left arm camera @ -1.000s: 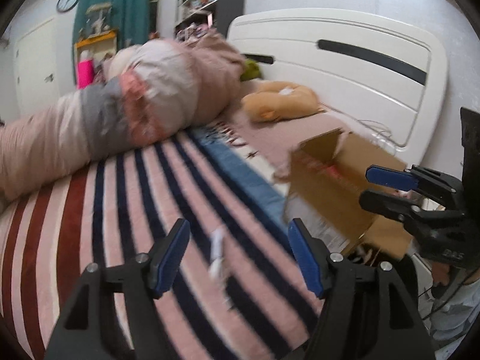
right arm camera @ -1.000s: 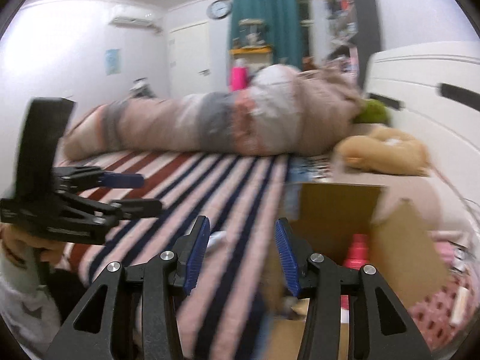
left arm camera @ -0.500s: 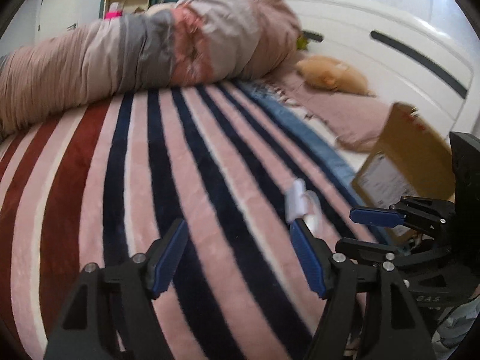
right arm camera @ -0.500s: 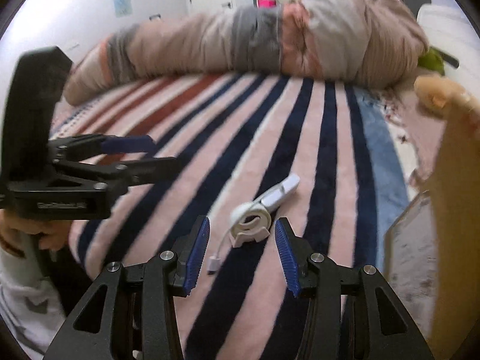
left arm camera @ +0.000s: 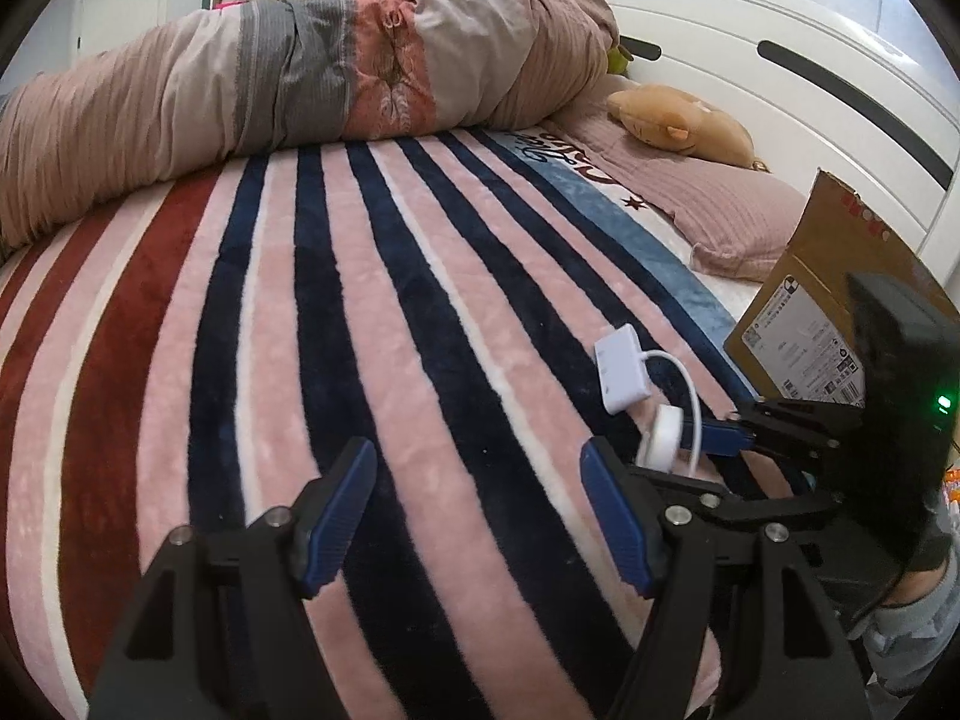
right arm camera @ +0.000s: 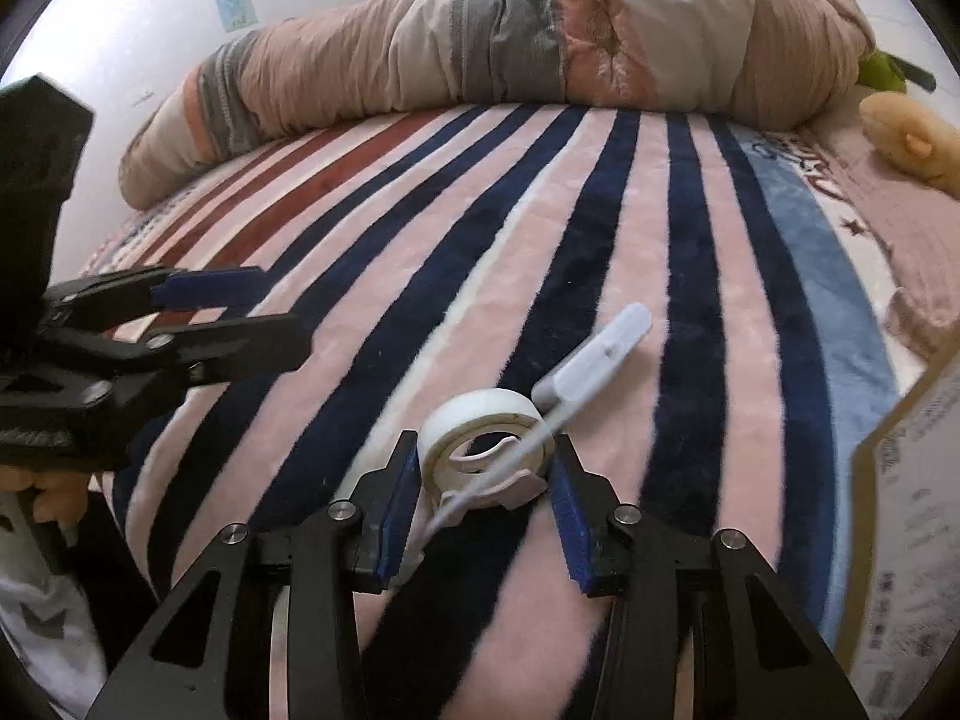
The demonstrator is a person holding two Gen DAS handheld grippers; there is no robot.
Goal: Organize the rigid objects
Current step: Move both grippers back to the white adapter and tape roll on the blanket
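My right gripper (right arm camera: pixel 486 474) straddles the white tape roll (right arm camera: pixel 486 441) on the striped blanket (right arm camera: pixel 600 228), jaws spread; whether the pads touch it, I can't quite tell. The white adapter (right arm camera: pixel 600 354) lies just beyond. My left gripper (left arm camera: pixel 477 495) hangs wide open, holding nothing.

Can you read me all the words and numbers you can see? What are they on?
White shipping label on the brown cardboard box: print and codes too small to read.
Cursive lettering on the blue band of the striped plush blanket: too slanted to read.
Small poster on the white wall: blurred.
Nothing else carries text.
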